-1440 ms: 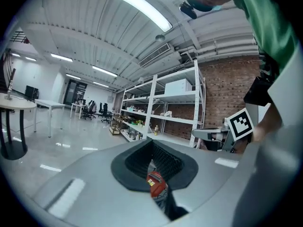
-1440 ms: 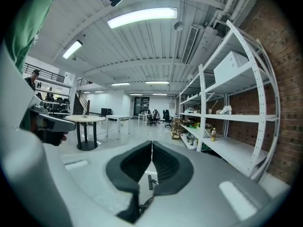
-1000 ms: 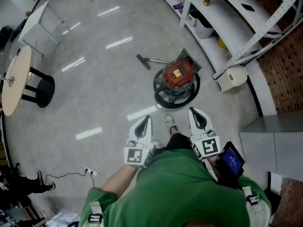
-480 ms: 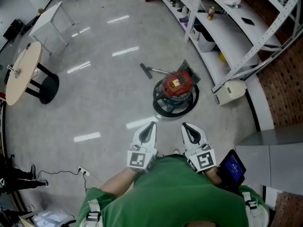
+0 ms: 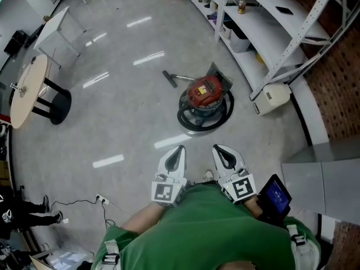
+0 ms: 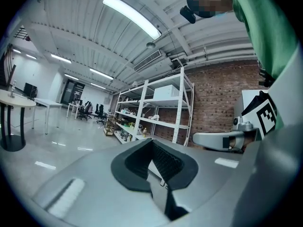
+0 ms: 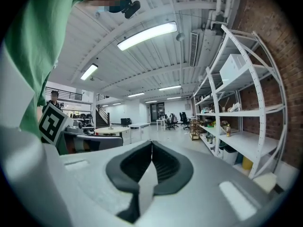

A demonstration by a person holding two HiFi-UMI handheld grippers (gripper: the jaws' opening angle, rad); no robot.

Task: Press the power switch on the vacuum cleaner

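Vacuum cleaner stands well apart from left gripper and right gripper; both clenched on nothing. Whether it is switched on is indiscernible.

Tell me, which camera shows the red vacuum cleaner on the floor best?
The head view: it looks down on the whole vacuum cleaner, red top and black base ring. The left and right gripper views face shelves and ceiling and show none of it.

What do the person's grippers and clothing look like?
Both the left gripper and right gripper are pale grey tapered shells with black ribbed inner pads; each carries a cube of black-and-white square markers. The person wears a green top.
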